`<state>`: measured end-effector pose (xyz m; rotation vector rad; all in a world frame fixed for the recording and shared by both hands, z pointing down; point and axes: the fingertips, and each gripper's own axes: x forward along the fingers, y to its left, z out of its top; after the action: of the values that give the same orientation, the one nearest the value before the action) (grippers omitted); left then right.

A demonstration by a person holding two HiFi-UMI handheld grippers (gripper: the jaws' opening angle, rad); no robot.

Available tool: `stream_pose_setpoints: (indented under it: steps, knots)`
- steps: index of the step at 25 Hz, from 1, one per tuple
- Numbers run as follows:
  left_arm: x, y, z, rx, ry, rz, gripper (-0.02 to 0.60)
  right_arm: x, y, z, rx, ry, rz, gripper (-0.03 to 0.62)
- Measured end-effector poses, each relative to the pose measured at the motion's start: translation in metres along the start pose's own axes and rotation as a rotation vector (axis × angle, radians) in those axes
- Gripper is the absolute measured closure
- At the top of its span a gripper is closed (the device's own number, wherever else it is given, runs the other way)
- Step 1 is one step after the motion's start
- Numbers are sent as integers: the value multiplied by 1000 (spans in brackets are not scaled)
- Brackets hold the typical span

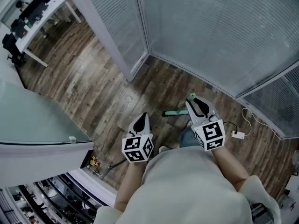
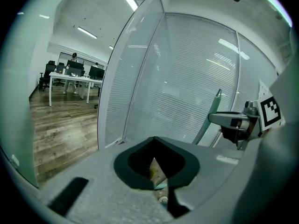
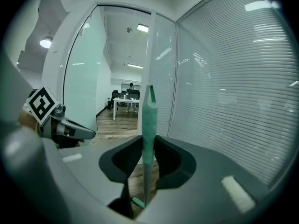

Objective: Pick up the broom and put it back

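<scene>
The broom has a mint-green handle (image 3: 148, 120) that stands upright between the jaws of my right gripper (image 3: 148, 158), which is shut on it. In the head view the handle's tip (image 1: 191, 96) pokes out past my right gripper (image 1: 196, 104), and the green broom head (image 1: 175, 112) rests on the wood floor below. My left gripper (image 1: 144, 119) hangs to the left of the broom, apart from it, with its jaws together and nothing between them. The left gripper view shows the broom handle (image 2: 211, 116) held in the right gripper (image 2: 233, 123).
Glass partition walls with blinds meet in a corner (image 1: 148, 55) just ahead. A white charger with its cable (image 1: 238, 135) lies on the floor at the right. A frosted glass panel (image 1: 37, 120) stands at the left. A white desk (image 1: 44, 10) with chairs is farther off.
</scene>
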<state>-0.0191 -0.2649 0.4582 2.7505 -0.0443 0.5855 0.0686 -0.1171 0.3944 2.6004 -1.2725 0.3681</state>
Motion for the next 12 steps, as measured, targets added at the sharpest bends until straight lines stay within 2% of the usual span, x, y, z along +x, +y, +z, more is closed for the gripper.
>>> stream_pose_setpoints:
  steps: [12]
  knots:
    - [79,-51,25,16,14,28,577,13,-100,-6,32,-5,1,499]
